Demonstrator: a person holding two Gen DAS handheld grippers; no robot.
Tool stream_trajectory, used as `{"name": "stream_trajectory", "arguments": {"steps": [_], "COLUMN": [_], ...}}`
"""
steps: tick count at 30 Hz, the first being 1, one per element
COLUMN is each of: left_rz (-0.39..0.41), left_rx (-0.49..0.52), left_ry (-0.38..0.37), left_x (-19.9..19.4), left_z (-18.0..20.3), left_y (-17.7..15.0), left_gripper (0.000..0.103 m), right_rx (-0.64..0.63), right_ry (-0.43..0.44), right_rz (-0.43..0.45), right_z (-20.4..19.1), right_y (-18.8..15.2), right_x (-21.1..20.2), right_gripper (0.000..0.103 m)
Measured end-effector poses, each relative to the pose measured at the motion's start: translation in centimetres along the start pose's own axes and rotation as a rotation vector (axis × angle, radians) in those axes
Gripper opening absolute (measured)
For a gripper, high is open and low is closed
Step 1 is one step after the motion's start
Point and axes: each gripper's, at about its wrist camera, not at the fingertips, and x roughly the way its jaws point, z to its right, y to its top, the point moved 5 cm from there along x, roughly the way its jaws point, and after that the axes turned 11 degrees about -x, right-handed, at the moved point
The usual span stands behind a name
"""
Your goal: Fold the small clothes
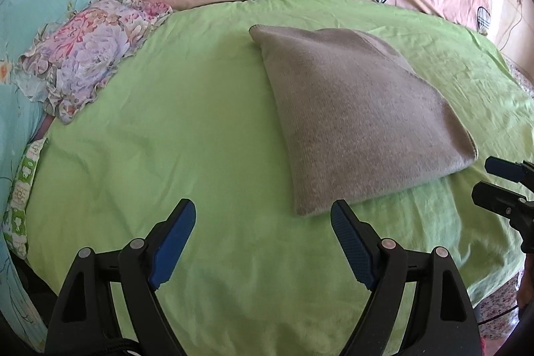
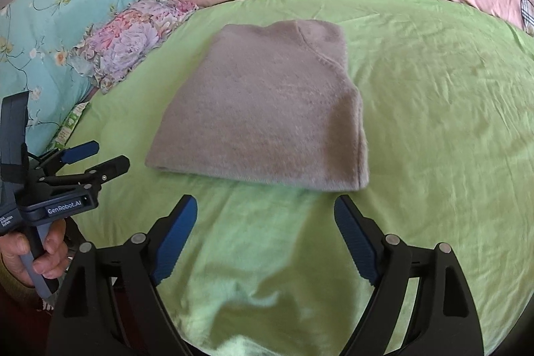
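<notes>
On the green sheet (image 2: 434,95), the folded grey sweater (image 2: 260,115) is seen lying flat just ahead of both tools, near edge facing them. Right gripper (image 2: 265,239) is centred on it and judged nearer; left gripper (image 1: 263,242) sits off its left corner. Both jaws are spread wide, nothing held.

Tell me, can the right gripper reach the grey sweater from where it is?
Probably yes. The right gripper is open and empty, and the folded grey sweater lies just ahead on the green sheet with nothing between them.
</notes>
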Motion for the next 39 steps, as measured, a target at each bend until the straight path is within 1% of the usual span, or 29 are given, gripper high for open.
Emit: {"name": "stream_trajectory", "arguments": {"steps": [5,11,19,29,39], "left_rz": [-0.001,0.013,0.024,0.008,0.008], "left_rx": [-0.001,0.001,0.005,0.020,0.017], "left_ry": [0.003,0.022,0.005,-0.008,-0.016], "left_x": [0.4,0.7,1.6,2.5,2.7], "left_z": [0.3,0.8,1.8,3.4,3.7], "left_y": [0.8,2.3,4.4,4.5,4.2], "left_gripper": [0.084,0.087,0.089,0.091,0.091], "right_rx": [-0.014,-0.019,-0.010,0.023,0.051], "right_ry": [0.002,0.010,0.014,0.012,0.011], "right_rz": [0.003,0.011,-0.008,-0.026,-0.010], "right_z": [0.1,0.6,1.6,2.7,3.5], "right_y": [1.4,3.2,5.4,5.7,5.7], "right_x": [0.5,0.9,2.4,3.7,3.7], "right_gripper": [0.085,0.085,0.086,0.086,0.086]}}
